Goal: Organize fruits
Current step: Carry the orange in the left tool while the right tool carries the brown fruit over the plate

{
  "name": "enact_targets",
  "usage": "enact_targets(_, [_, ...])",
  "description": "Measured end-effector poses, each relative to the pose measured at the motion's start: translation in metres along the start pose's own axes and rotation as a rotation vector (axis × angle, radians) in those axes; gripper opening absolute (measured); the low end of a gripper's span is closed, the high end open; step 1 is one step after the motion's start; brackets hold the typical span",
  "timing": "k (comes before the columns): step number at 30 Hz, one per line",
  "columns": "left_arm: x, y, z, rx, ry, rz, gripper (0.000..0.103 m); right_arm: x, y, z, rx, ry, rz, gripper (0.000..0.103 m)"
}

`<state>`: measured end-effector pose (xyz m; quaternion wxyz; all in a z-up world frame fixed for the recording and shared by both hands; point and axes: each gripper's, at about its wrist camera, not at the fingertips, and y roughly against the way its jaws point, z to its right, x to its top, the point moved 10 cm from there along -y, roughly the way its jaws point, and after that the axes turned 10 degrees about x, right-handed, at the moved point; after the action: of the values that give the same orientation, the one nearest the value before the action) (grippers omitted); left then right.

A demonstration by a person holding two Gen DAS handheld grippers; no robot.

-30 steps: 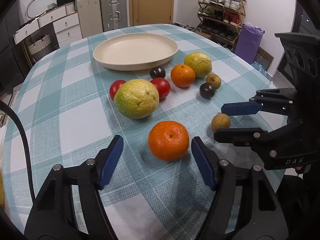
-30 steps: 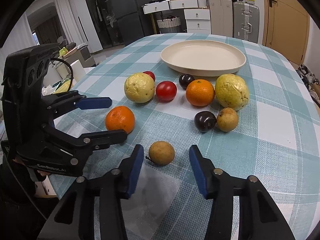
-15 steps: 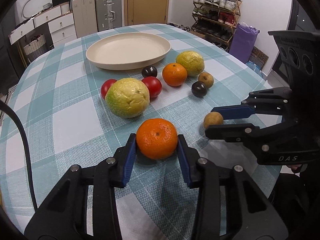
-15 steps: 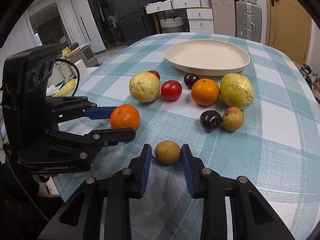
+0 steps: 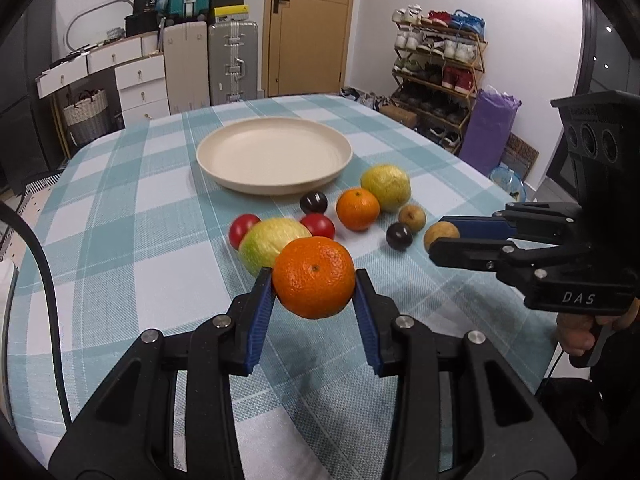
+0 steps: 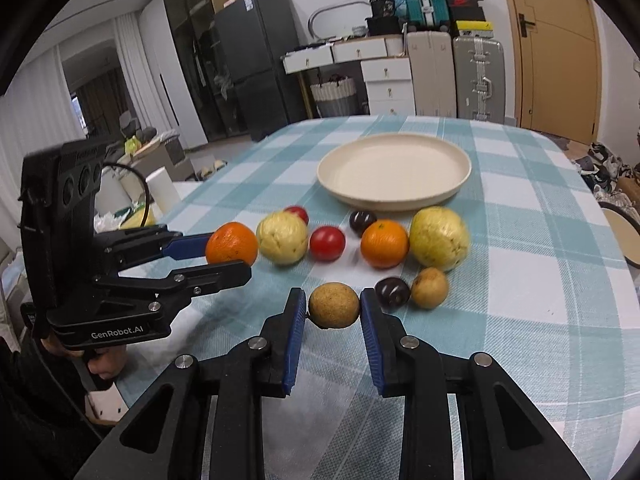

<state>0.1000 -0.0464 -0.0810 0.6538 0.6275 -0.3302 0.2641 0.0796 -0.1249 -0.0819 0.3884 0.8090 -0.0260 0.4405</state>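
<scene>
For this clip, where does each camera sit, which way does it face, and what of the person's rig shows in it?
Left wrist: mounted on the left claw, looking down its fingers across the checked table at the cream round plate; it grips a round orange, with the right claw at right.
Right wrist: on the right claw, facing the same plate; it grips a small round brown fruit, with the left claw at left.
Shared: plate and loose fruit.
</scene>
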Motion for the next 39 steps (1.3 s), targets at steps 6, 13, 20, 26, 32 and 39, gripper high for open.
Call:
enact_targets(6, [0.018,0.01,-0.009,0.011,0.029,0.046,0.036,0.022,0.011,0.006,-0.018,0.001,0.062,0.029])
enact_targets(13, [0.038,0.013,-0.016,0.029,0.045,0.081,0.036,0.038,0.017,0.014,-0.038,0.004,0.094,0.029])
enact_targets(20, [0.059,0.01,-0.023,0.047,0.061,0.105,0.036,0.05,0.017,0.023,-0.054,0.001,0.115,0.029])
enact_targets(26, [0.077,0.002,-0.027,0.052,0.072,0.121,0.036,0.065,0.016,0.032,-0.066,0.001,0.135,0.029])
enact_targets(32, [0.09,-0.011,-0.026,0.054,0.069,0.125,0.036,0.08,0.016,0.042,-0.077,-0.004,0.147,0.029])
enact_targets(39, [0.1,-0.038,-0.027,0.053,0.077,0.107,0.036,0.09,0.009,0.052,-0.086,-0.012,0.145,0.029])
